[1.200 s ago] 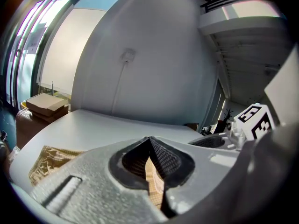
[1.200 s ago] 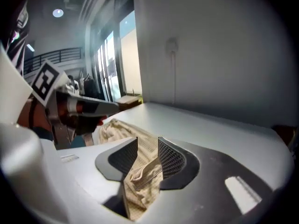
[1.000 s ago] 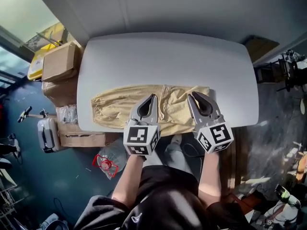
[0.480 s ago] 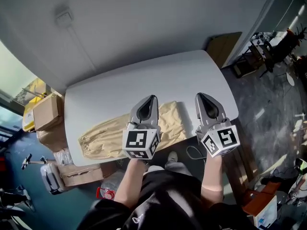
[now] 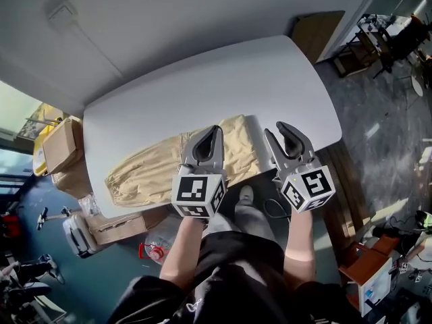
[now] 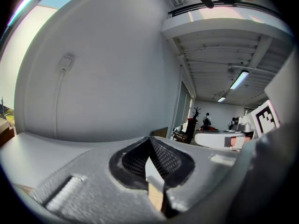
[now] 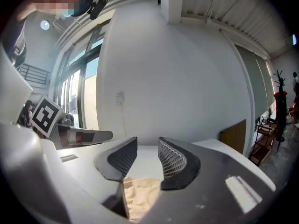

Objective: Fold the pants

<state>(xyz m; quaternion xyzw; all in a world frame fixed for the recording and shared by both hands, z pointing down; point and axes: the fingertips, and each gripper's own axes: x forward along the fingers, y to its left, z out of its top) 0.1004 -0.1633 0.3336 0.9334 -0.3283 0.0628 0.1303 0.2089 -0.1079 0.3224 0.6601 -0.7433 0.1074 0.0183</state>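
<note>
Tan pants (image 5: 155, 174) lie flat along the near edge of the white table (image 5: 223, 79), cuffs at the left. My left gripper (image 5: 212, 132) hovers over their right half. In the left gripper view its tips (image 6: 149, 140) meet, and a strip of tan cloth (image 6: 154, 197) shows through the slit lower down. My right gripper (image 5: 285, 128) is just right of the waist end, over bare table. Its jaws (image 7: 147, 146) have just been opening and now stand apart, with nothing between the pads. The pants (image 7: 142, 192) lie below them.
Cardboard boxes (image 5: 57, 147) are stacked on the floor left of the table. A wooden board (image 5: 317, 32) leans at the far right corner, with chairs and gear (image 5: 398, 32) beyond it. The person's shoe (image 5: 246, 194) is by the table's near edge.
The head view has swung, so the table now sits slanted. The right gripper has come off the pants' waist end and its jaws have parted. The left gripper is still shut over the pants.
</note>
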